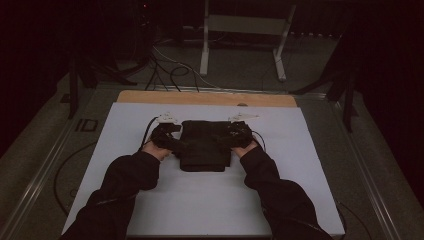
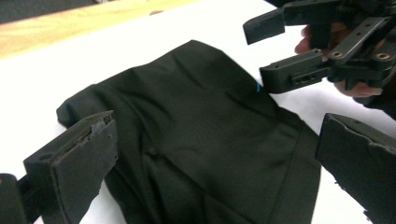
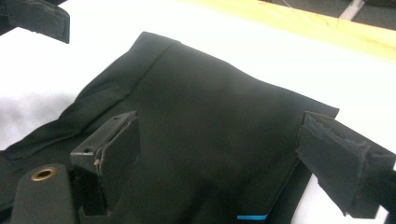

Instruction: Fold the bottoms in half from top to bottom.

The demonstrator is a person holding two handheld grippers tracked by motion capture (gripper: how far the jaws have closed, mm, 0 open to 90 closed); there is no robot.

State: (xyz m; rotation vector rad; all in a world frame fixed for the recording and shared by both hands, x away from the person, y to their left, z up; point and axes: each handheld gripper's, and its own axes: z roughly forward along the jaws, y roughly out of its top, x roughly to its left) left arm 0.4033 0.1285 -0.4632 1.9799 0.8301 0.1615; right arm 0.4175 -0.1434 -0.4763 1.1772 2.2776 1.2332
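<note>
Two tools, one in each of the person's hands, flank a folded black garment (image 1: 204, 145) on the white surface (image 1: 210, 200). Left tool (image 1: 167, 136): jaws spread wide apart, nothing clamped; in the left gripper view its two padded fingers (image 2: 74, 163) stand at either side of the frame with the cloth lying flat beneath and between them, untouched by the pads. Right tool (image 1: 239, 134): jaws likewise wide apart and empty; in the right gripper view its fingers (image 3: 114, 149) hang just above the fabric, one over the cloth, the other at the cloth's edge. From the left gripper view the right tool (image 2: 299, 51) appears beyond the garment's far edge, open, with fingertips of the holding hand behind it. The garment lies between the two tools, folded into a rough rectangle, with a small blue tag (image 3: 252, 217) at the edge nearest the right tool. Beyond both tools, a bare wooden strip (image 1: 205, 98) borders the white surface; farther out, cables (image 1: 170, 70) and a grey stand (image 1: 245, 30) rest on the floor.
</note>
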